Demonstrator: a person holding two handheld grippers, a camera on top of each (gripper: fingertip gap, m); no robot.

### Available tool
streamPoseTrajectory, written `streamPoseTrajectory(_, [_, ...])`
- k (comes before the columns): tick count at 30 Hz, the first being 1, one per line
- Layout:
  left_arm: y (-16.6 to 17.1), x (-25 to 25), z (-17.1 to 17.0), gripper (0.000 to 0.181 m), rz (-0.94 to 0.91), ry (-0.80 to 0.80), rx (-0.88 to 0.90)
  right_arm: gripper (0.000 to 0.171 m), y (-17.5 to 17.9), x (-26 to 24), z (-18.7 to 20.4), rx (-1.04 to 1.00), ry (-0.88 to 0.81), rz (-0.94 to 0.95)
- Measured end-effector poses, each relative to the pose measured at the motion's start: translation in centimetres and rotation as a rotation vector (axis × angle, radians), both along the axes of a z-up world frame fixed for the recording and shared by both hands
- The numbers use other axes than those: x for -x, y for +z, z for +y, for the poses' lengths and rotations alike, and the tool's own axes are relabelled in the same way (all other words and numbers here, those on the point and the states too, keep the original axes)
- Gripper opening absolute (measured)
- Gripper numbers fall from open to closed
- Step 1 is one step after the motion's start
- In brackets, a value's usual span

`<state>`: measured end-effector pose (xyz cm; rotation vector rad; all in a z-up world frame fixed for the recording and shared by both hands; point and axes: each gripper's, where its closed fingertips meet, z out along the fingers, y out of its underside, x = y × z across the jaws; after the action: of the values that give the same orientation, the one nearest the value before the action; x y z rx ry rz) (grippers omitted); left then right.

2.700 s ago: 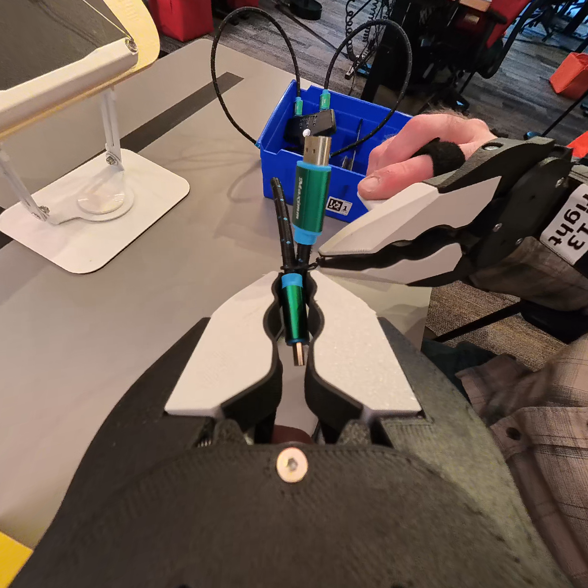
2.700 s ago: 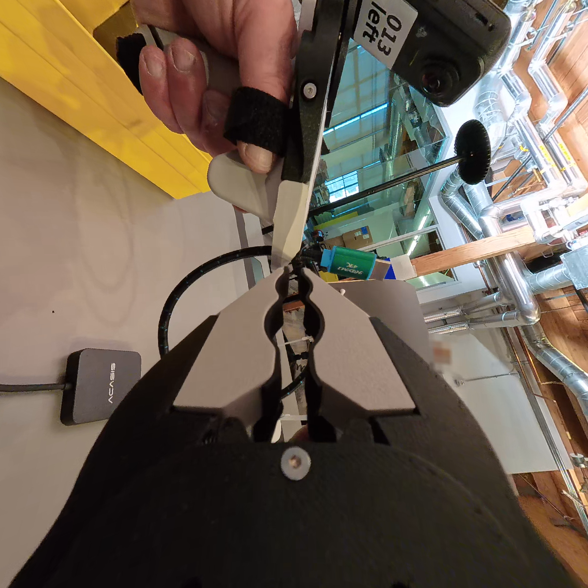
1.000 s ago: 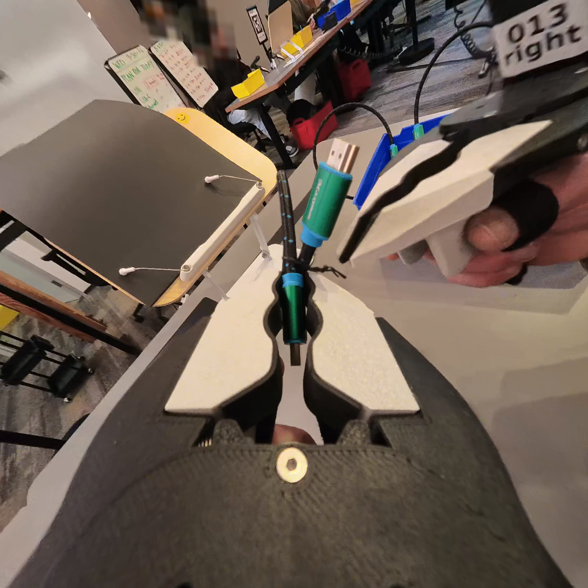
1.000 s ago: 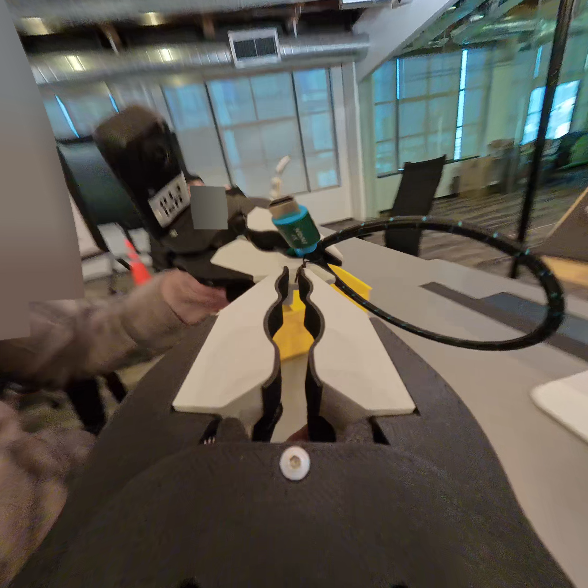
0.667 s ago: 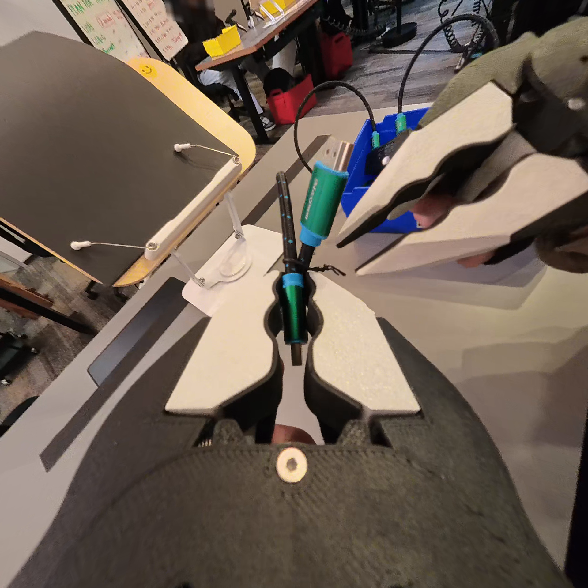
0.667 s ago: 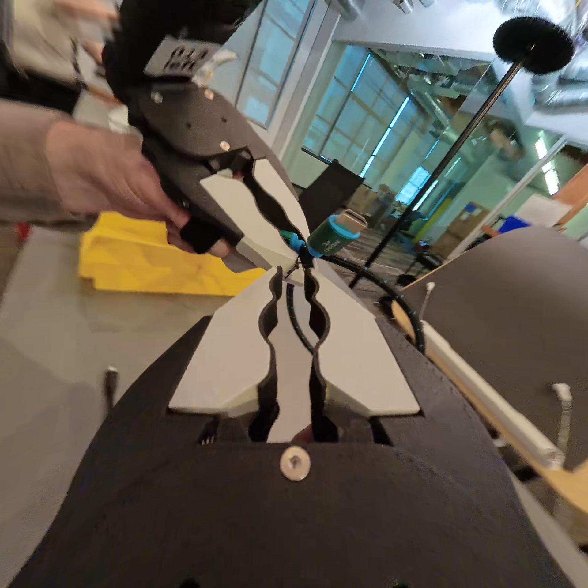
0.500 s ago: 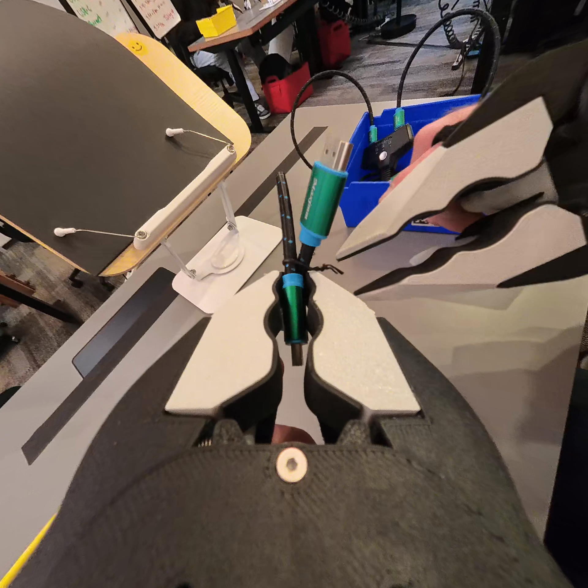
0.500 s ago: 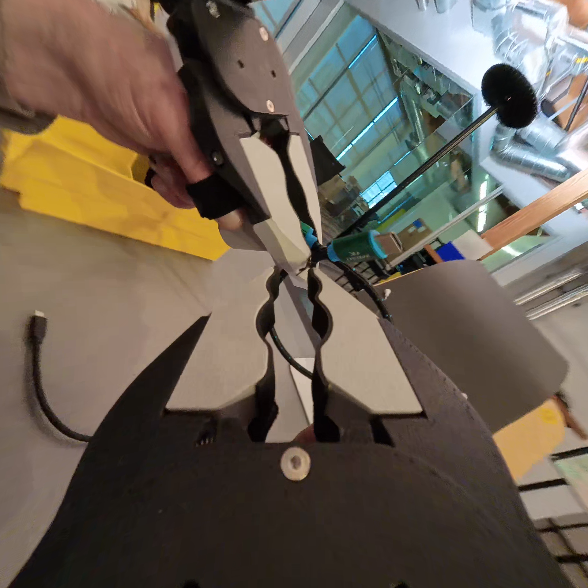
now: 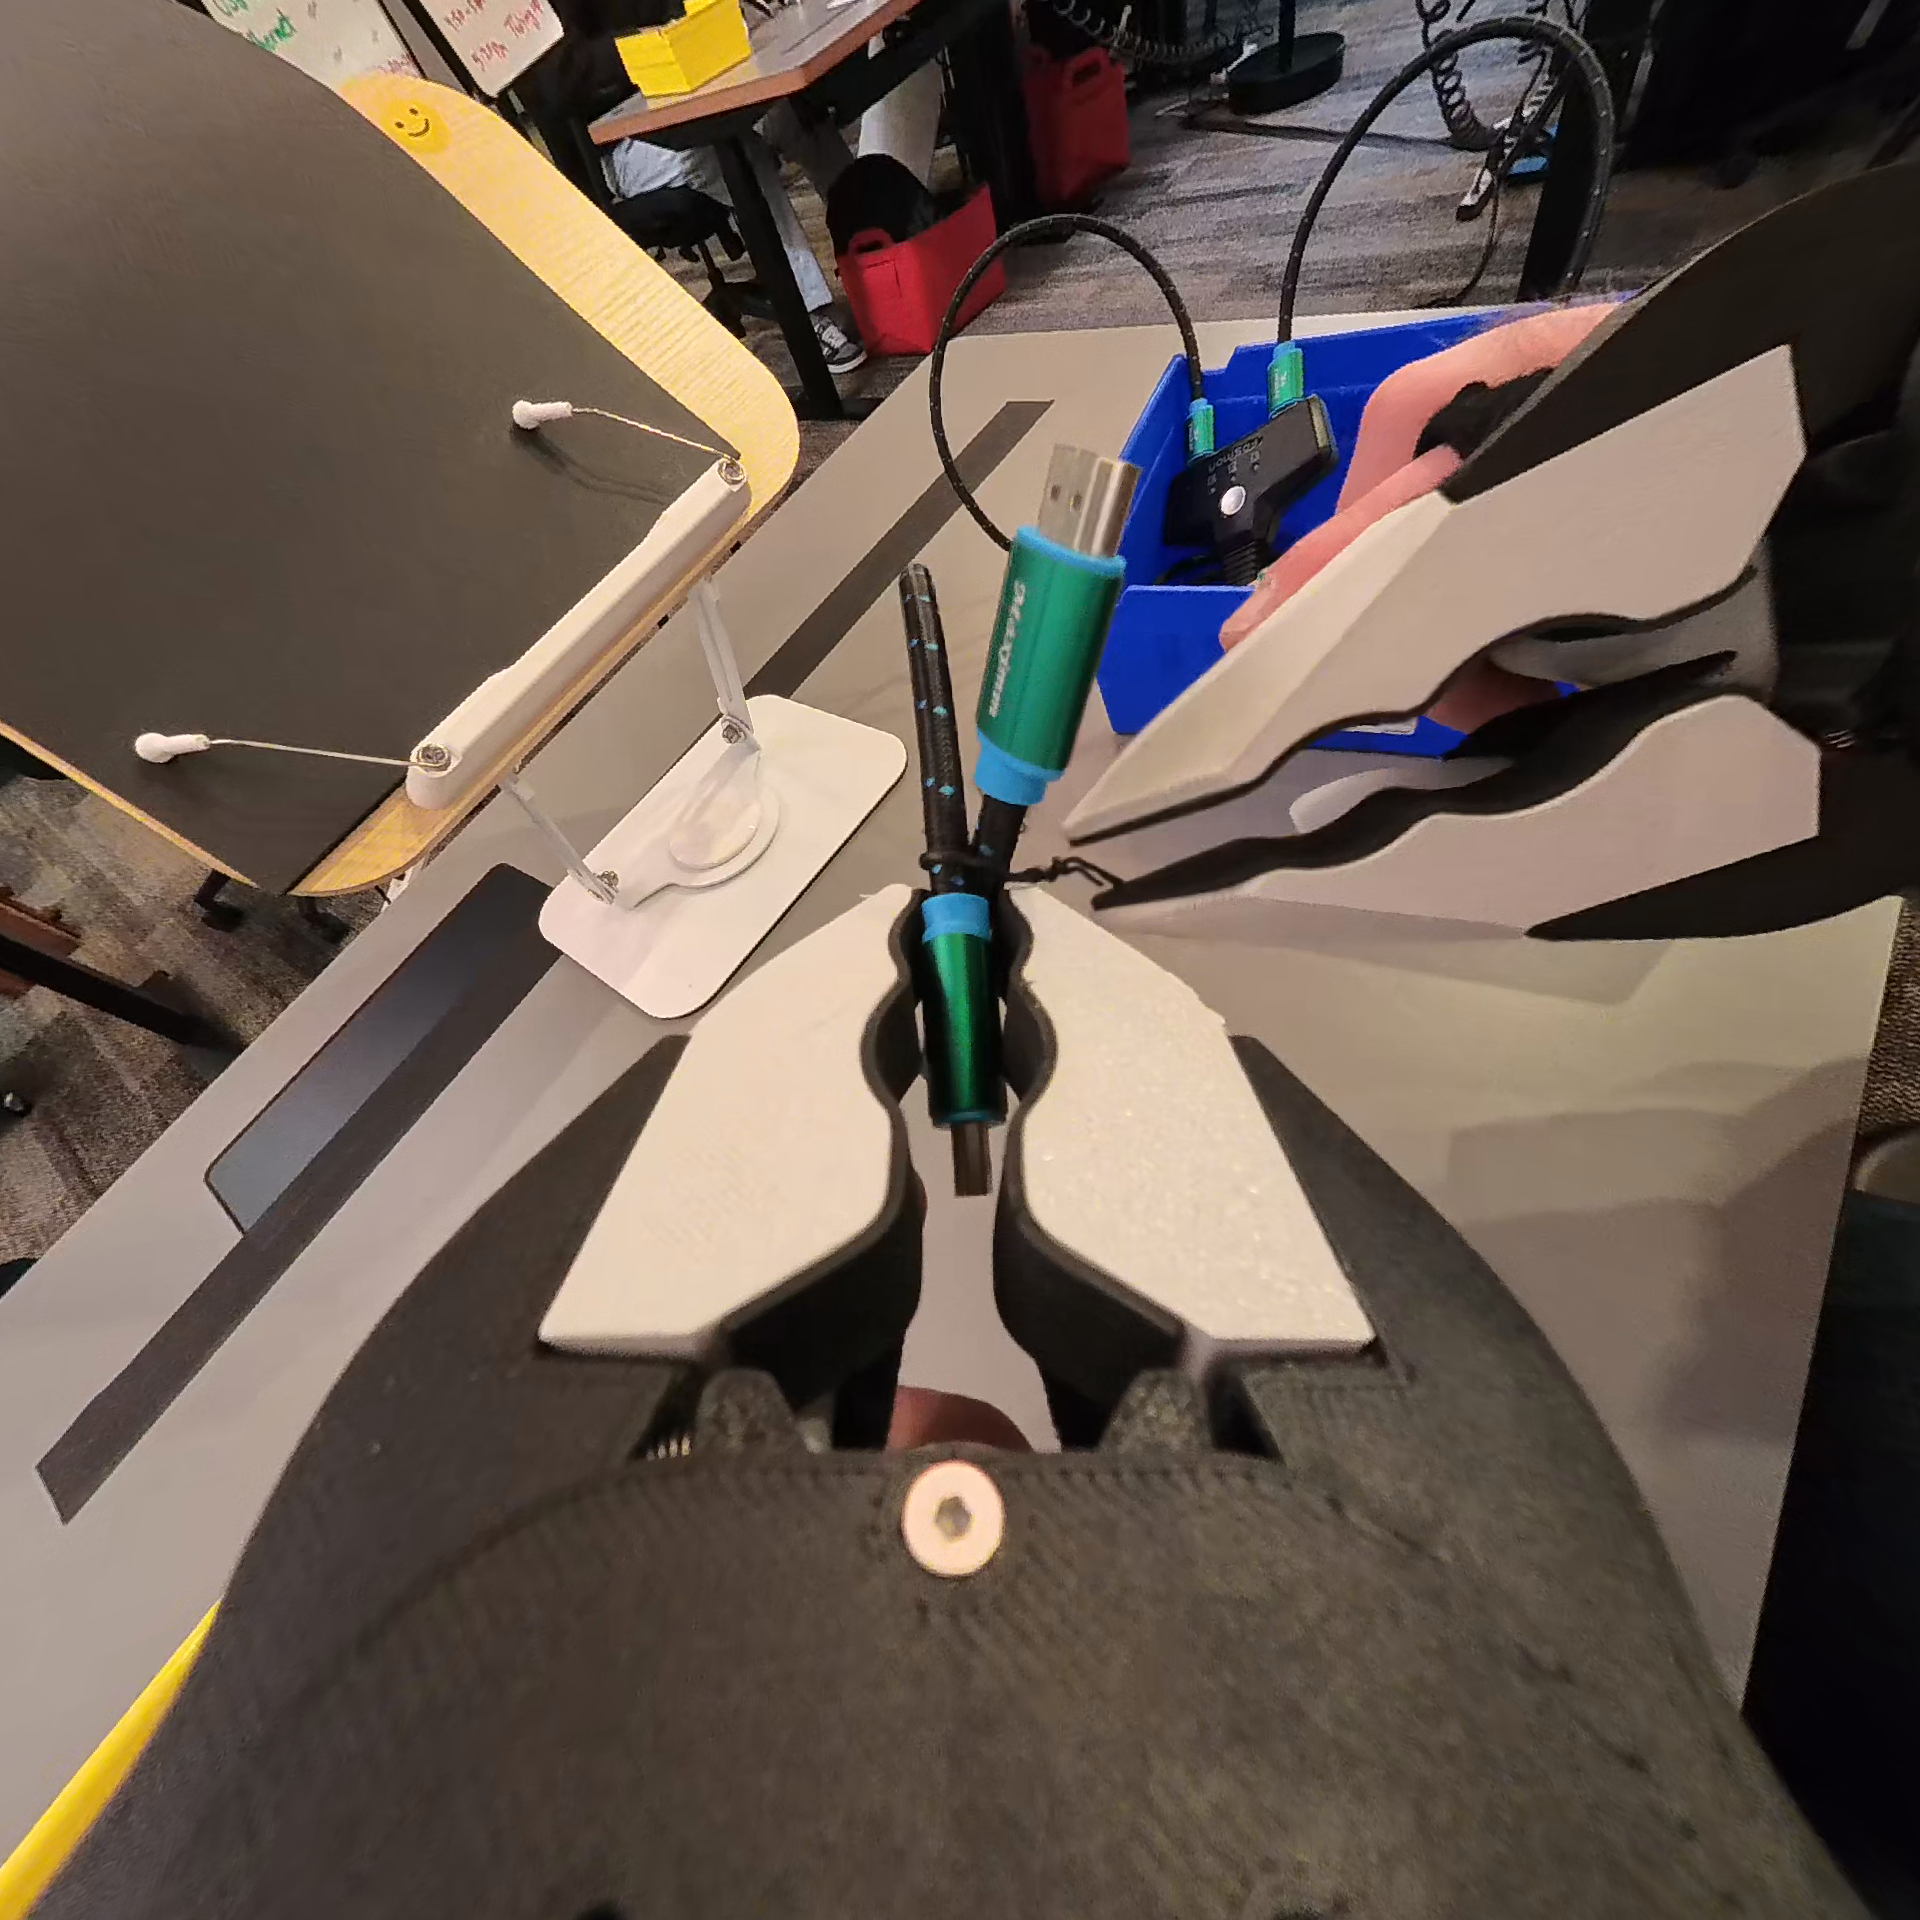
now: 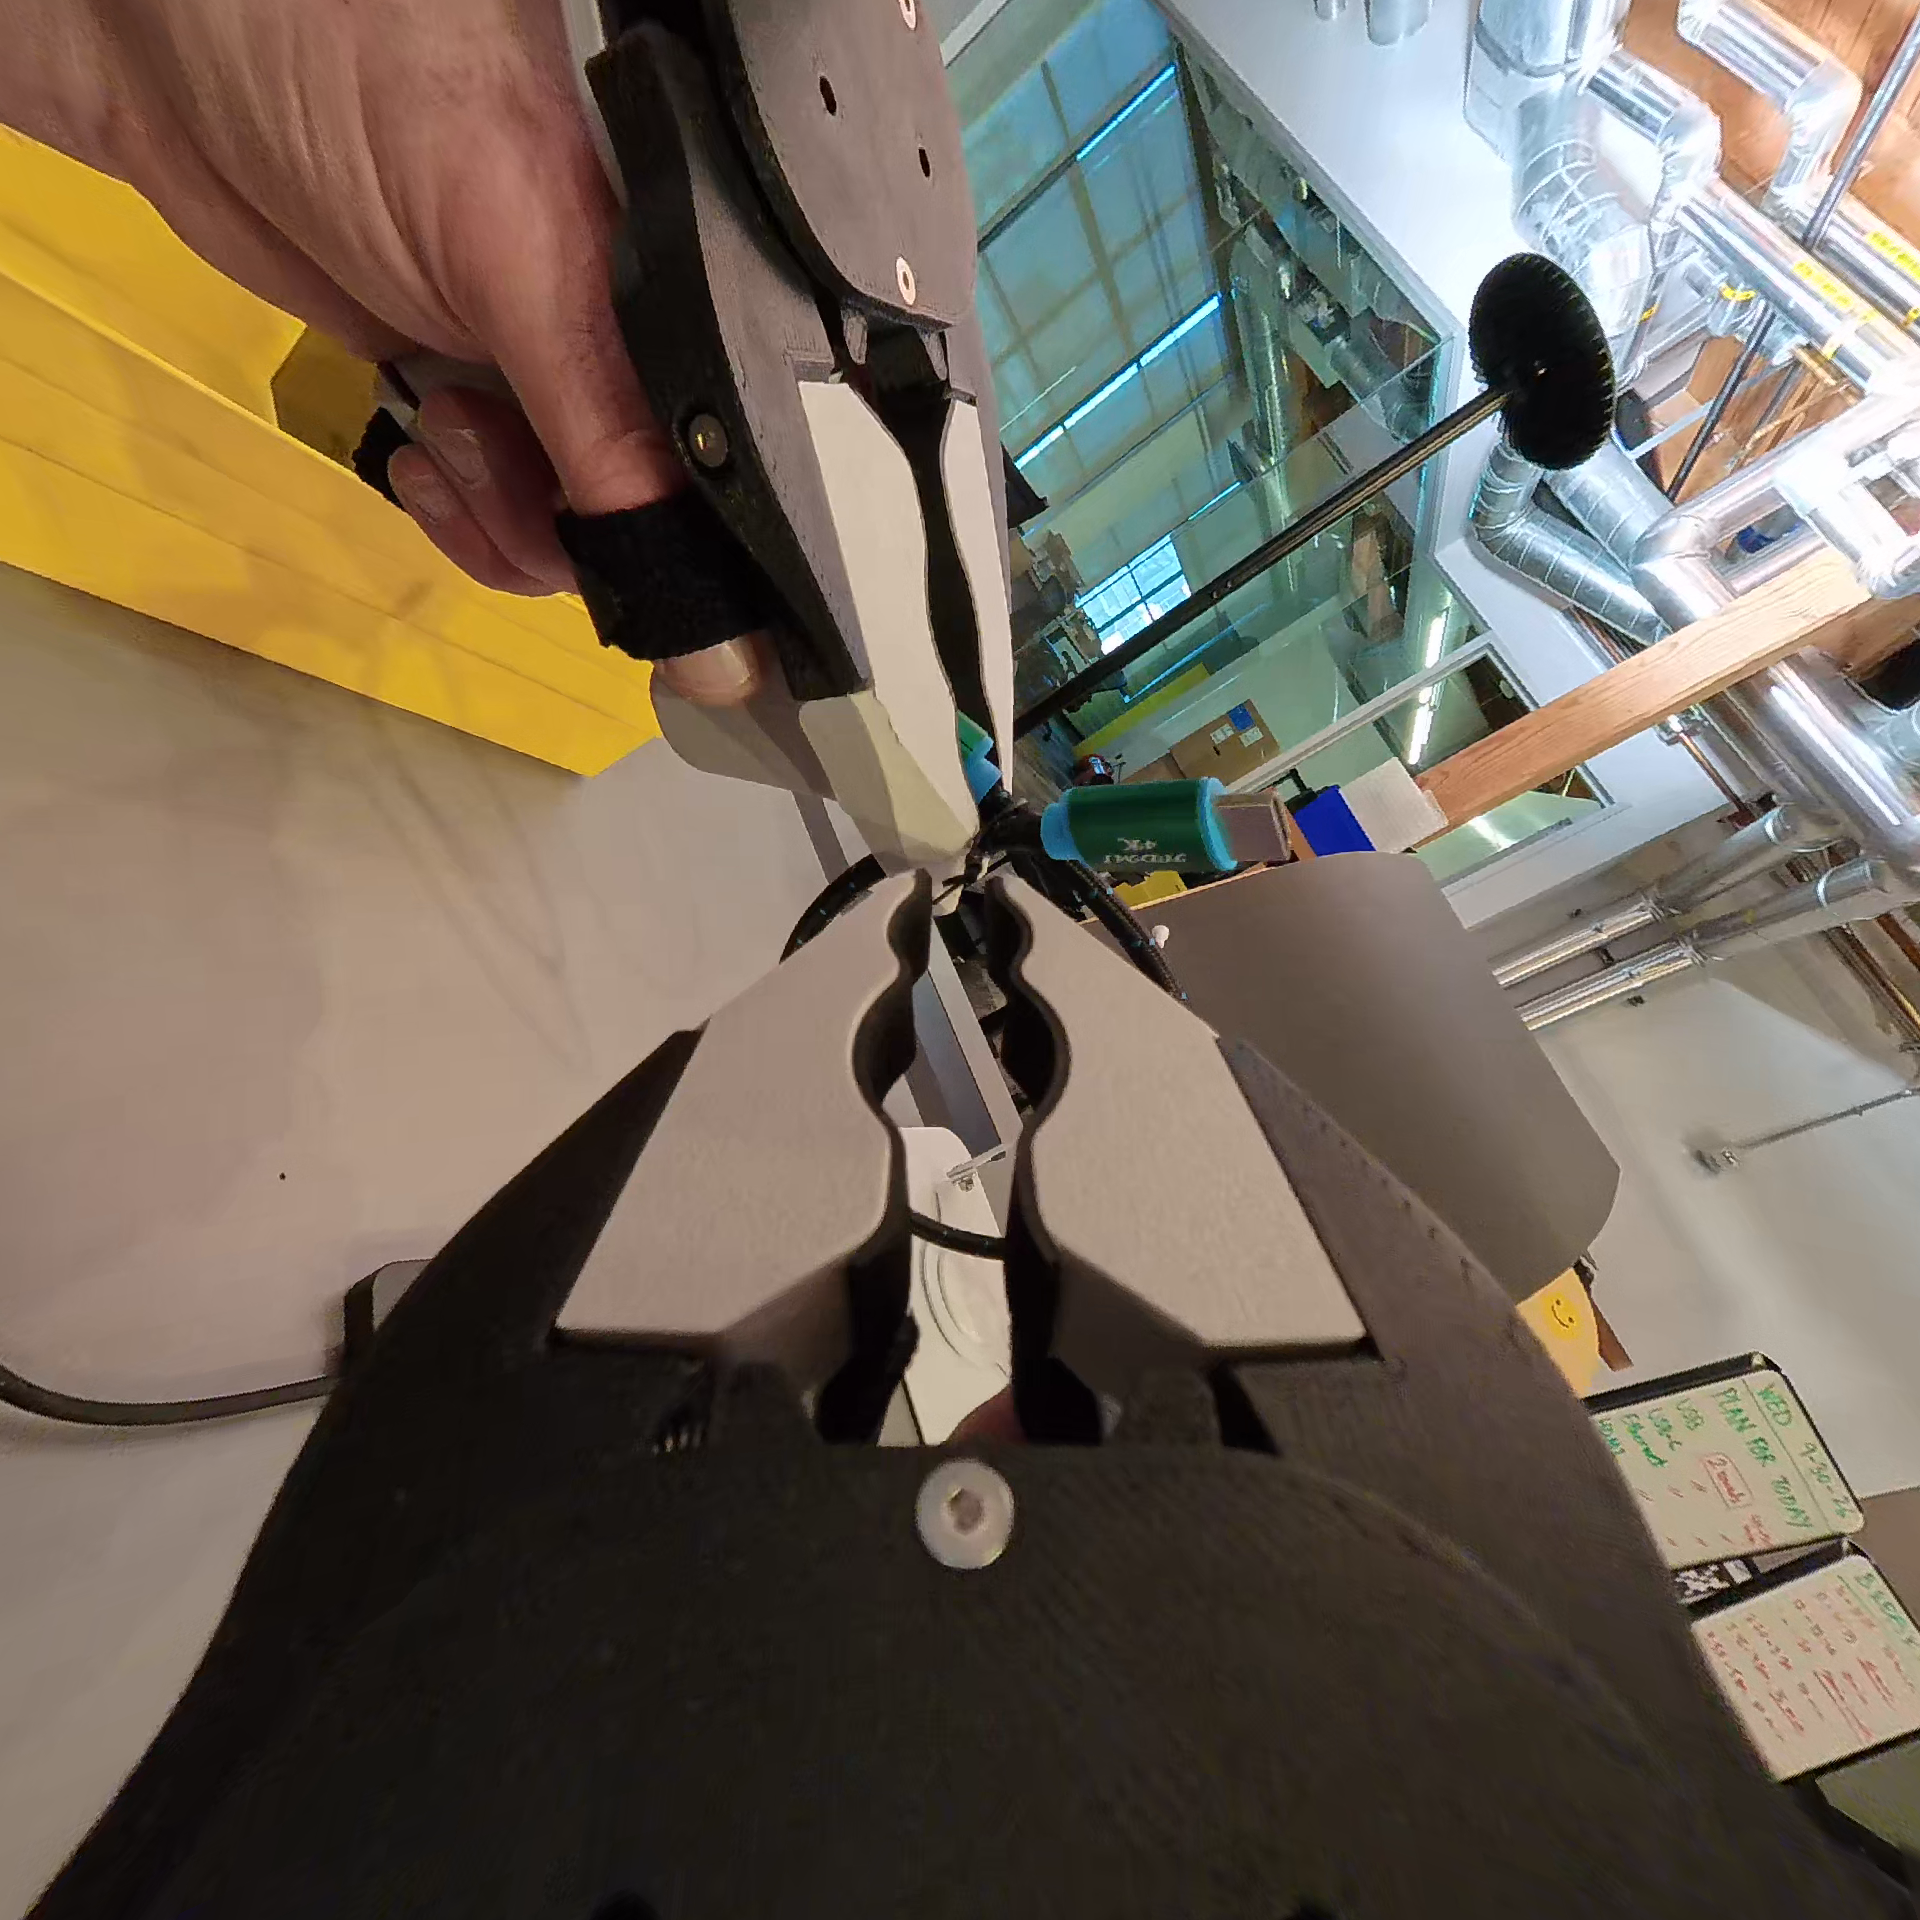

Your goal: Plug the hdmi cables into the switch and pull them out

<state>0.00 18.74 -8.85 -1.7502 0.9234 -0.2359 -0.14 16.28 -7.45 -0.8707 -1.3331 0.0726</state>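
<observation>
My left gripper [image 9: 961,914] is shut on a green HDMI plug [image 9: 961,1023], held above the grey table [image 9: 1455,1091]. The cable's other green plug [image 9: 1049,644] sticks up just past the fingertips, and a thin black tie [image 9: 971,862] binds the braided black cable [image 9: 930,717] there. My right gripper [image 9: 1086,868] comes in from the right, its jaws a little apart around the tie's loose end. In the right wrist view, the right gripper [image 10: 956,899] is open and empty, tip to tip with the left gripper [image 10: 951,821] and beside the free plug [image 10: 1143,826]. The black switch [image 9: 1247,478] lies in a blue bin [image 9: 1164,644] with two cables plugged in.
A black board on a white stand [image 9: 717,831] stands at the left of the table. A yellow bin [image 10: 208,499] sits behind the left hand. A dark cable [image 10: 156,1403] lies on the table at the left. Office desks and red bins are beyond the table. Left and right tips are no more than a few centimetres apart.
The right gripper has swung round and come down with its tips at the tie by the left fingertips. The left gripper has tilted down toward the table and keeps its hold.
</observation>
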Motion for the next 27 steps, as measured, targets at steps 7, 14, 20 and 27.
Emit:
streamPoseTrajectory(7, [0.03,-0.01,-0.01,0.010,0.004,0.003,-0.002,0.001,0.14,-0.13,-0.08,0.037,0.022,0.018])
streamPoseTrajectory(14, [-0.11,-0.01,-0.10,0.010,0.008,0.002,0.012,0.014,-0.03,0.03,-0.21,0.000,0.022,-0.007])
streamPoseTrajectory(20, [-0.44,-0.24,-0.28,0.010,0.022,-0.006,0.026,0.013,-0.40,0.14,0.03,-0.038,0.002,-0.041])
streamPoseTrajectory(27, [-0.71,-0.24,-0.29,0.010,0.032,-0.001,0.043,0.008,-0.64,0.09,0.13,-0.072,-0.006,-0.069])
